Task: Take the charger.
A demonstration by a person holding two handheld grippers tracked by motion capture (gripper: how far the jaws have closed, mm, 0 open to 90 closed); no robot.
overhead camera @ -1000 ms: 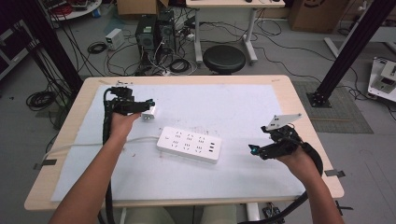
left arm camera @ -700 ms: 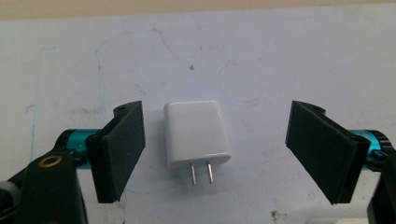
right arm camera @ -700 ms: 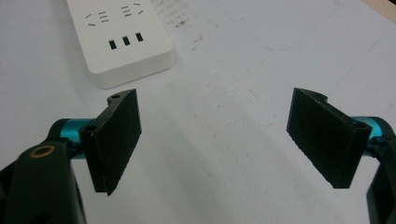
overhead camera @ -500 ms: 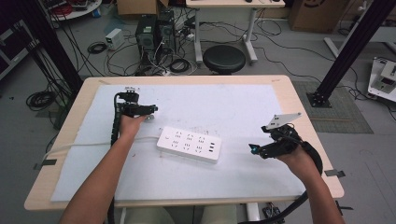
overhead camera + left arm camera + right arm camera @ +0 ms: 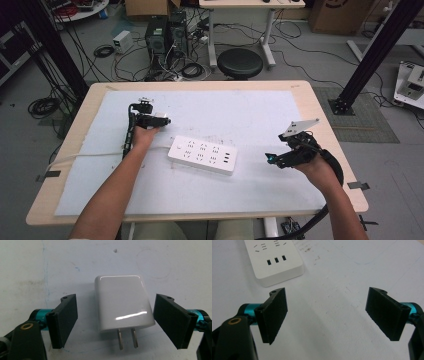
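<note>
The left tool hangs over the far left part of the desk, its jaws spread wide to either side of a white charger that lies flat on the white mat. The charger rests between the pads with a gap on each side, touching neither, and its two metal prongs point back toward the tool. In the high view the left tool sits well in from the desk's left and far edges, with bare mat all around it.

The white power strip lies near the middle of the mat, angled a little, its cord trailing off to the left edge. Its sockets all look empty from here.

The right tool hovers near the right side of the desk, jaws also wide apart and holding nothing. In the right gripper view the end of the power strip lies just beyond its left jaw, apart from it, and open mat stretches ahead between the pads. The right edge of the desk is close behind that hand.
</note>
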